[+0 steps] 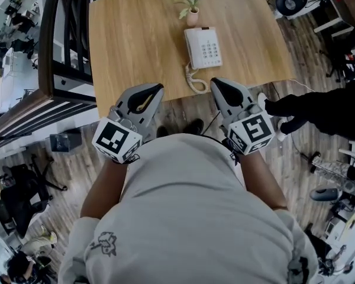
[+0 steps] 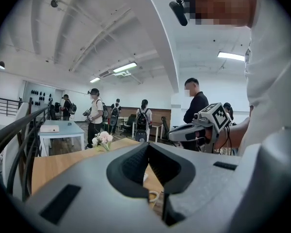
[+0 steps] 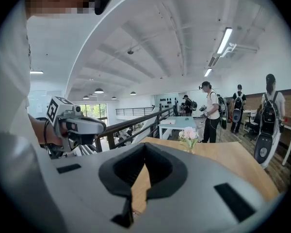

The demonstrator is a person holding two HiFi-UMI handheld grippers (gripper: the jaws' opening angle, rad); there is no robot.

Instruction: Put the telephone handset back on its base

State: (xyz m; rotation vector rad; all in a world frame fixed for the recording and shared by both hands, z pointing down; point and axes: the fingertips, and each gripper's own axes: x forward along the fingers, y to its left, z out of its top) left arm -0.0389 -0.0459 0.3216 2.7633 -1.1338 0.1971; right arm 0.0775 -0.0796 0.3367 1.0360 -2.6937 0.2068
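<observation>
The white telephone (image 1: 203,47) sits on the wooden table (image 1: 136,34), its handset (image 1: 190,47) lying along the left side of the base. Its coiled cord (image 1: 195,80) loops toward the table's near edge and also shows in the left gripper view (image 2: 153,196). Both grippers hover side by side just off that near edge, short of the phone. My left gripper (image 1: 158,87) (image 2: 148,145) has its tips together with nothing held. My right gripper (image 1: 215,83) (image 3: 145,145) is likewise shut and empty.
A small vase of pink flowers (image 1: 191,5) stands behind the phone. A dark railing (image 1: 59,52) runs along the table's left side. Another person's dark sleeve and hand (image 1: 319,108) reach in at right. Several people stand in the background (image 2: 94,115).
</observation>
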